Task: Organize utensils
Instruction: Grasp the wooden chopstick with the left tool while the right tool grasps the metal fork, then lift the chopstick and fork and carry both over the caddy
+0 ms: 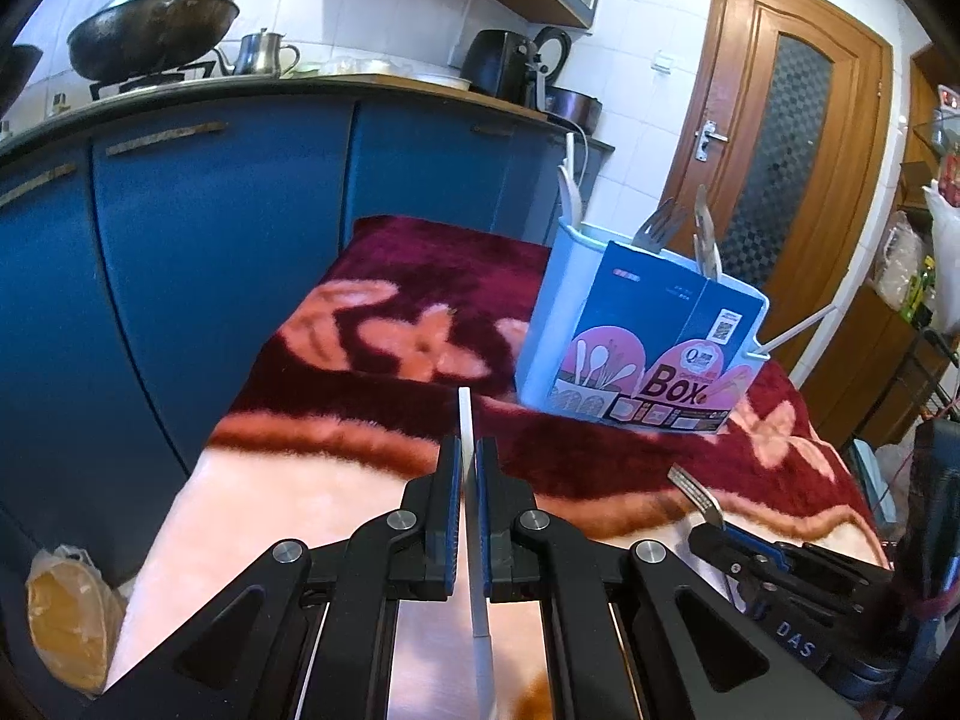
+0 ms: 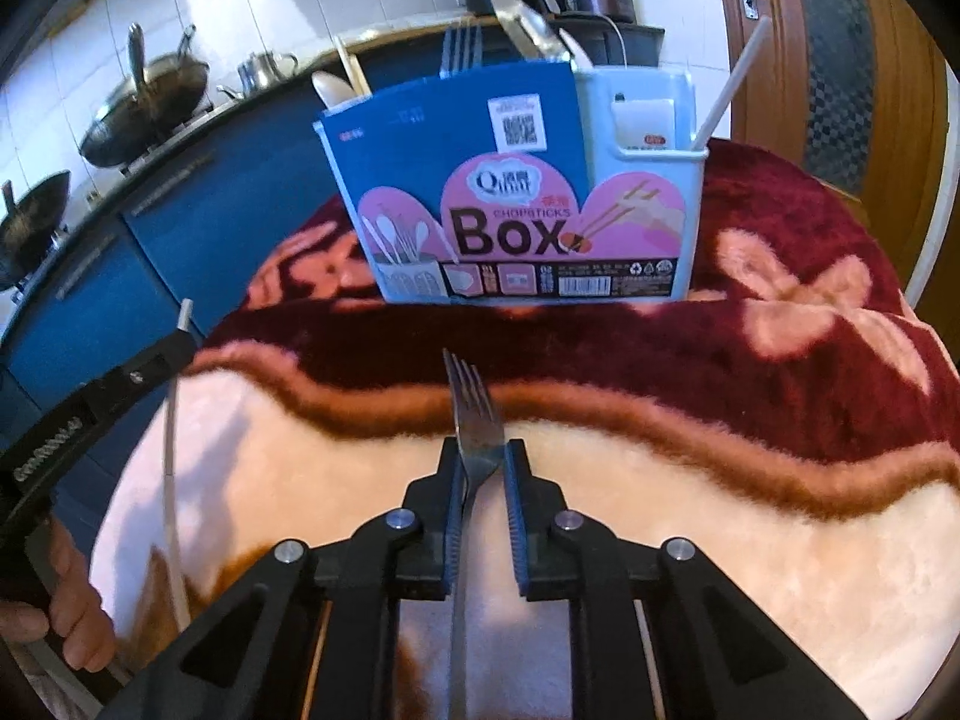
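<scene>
The left gripper (image 1: 469, 468) is clenching a thin white stick (image 1: 467, 420), probably a plastic chopstick or straw, which is poking out past its tips above the blanket (image 1: 300, 492). The right gripper (image 2: 483, 462) is holding a steel fork (image 2: 474, 414) at the neck below the tines, pads pressing on its edges, tines pointing toward the box (image 2: 516, 192). The fork is looking stiff, fairly light and slick, so it is likely to pivot in a narrow pinch; a hold nearer the handle's middle would probably be balancing it better. The stick is seeming very light and slightly bendy. The box is standing upright on the blanket beyond both grippers, already holding forks, a knife blade, a spoon and another white stick in a side pocket.
</scene>
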